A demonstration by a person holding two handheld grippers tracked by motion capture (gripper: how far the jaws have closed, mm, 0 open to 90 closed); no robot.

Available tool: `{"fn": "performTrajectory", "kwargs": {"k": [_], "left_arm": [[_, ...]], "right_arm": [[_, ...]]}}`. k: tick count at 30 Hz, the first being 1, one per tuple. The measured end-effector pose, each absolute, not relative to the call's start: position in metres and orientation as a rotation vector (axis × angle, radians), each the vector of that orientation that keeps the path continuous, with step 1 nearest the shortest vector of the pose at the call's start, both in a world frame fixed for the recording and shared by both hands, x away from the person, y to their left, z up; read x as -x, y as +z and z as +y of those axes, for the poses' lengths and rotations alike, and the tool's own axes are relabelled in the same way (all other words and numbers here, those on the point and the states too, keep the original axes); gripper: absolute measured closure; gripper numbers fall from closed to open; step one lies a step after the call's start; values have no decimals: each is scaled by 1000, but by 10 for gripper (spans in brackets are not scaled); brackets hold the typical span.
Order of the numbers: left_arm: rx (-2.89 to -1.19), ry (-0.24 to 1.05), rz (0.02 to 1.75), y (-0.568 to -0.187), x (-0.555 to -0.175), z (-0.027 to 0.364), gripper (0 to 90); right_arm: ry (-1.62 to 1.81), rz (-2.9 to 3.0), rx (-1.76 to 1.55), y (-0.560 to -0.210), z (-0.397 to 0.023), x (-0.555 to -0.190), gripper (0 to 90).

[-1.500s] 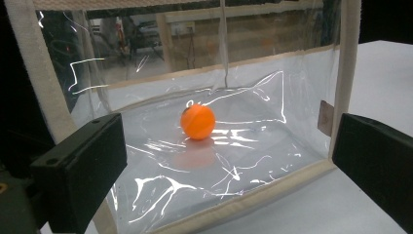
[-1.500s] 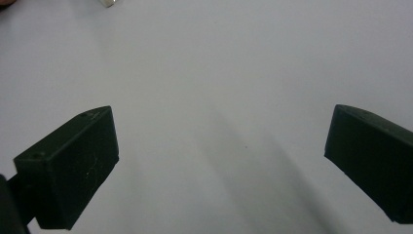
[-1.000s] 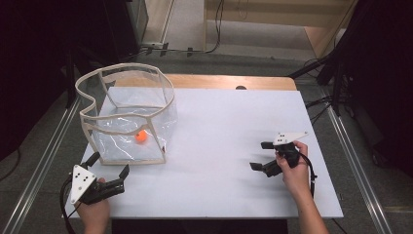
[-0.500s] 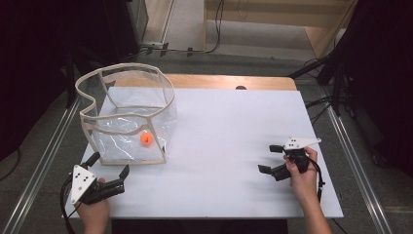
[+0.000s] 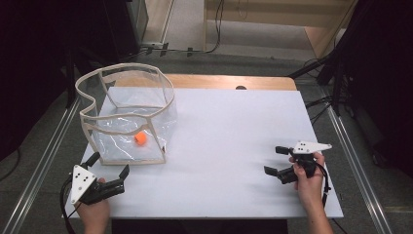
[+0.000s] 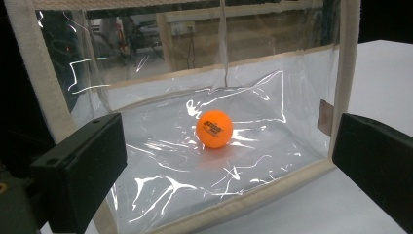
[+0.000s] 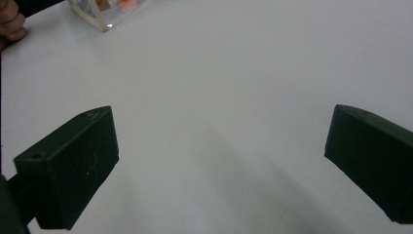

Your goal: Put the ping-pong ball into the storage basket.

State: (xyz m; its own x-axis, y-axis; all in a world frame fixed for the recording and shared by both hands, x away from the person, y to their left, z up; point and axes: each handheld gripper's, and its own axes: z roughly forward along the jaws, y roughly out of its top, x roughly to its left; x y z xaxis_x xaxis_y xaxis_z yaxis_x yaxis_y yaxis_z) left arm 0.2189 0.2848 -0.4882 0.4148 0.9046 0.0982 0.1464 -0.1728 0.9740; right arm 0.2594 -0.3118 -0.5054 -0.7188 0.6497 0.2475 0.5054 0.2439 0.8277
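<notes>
Nearest us, the left tool (image 5: 108, 165) rests on the white counter (image 5: 234, 146) just in front of the clear bag (image 5: 127, 117), its jaws spread wide and empty. We see the right tool (image 5: 275, 161), likewise open and holding nothing, well apart from the bag, over bare counter to its right. Beyond the left tool, the orange ball (image 6: 214, 128) lies inside the bag on its clear floor, near the bag's front right corner. The bag stands open-topped, its cloth-edged rim (image 5: 124, 68) sagging.
</notes>
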Motion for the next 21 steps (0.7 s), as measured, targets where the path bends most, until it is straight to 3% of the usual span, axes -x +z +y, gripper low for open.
{"fn": "performTrajectory", "kwargs": {"k": [21], "left_arm": [[-1601, 891, 949, -488, -219, 286, 1]], "right_arm": [[1580, 2223, -1140, -511, -331, -243, 0]]}}
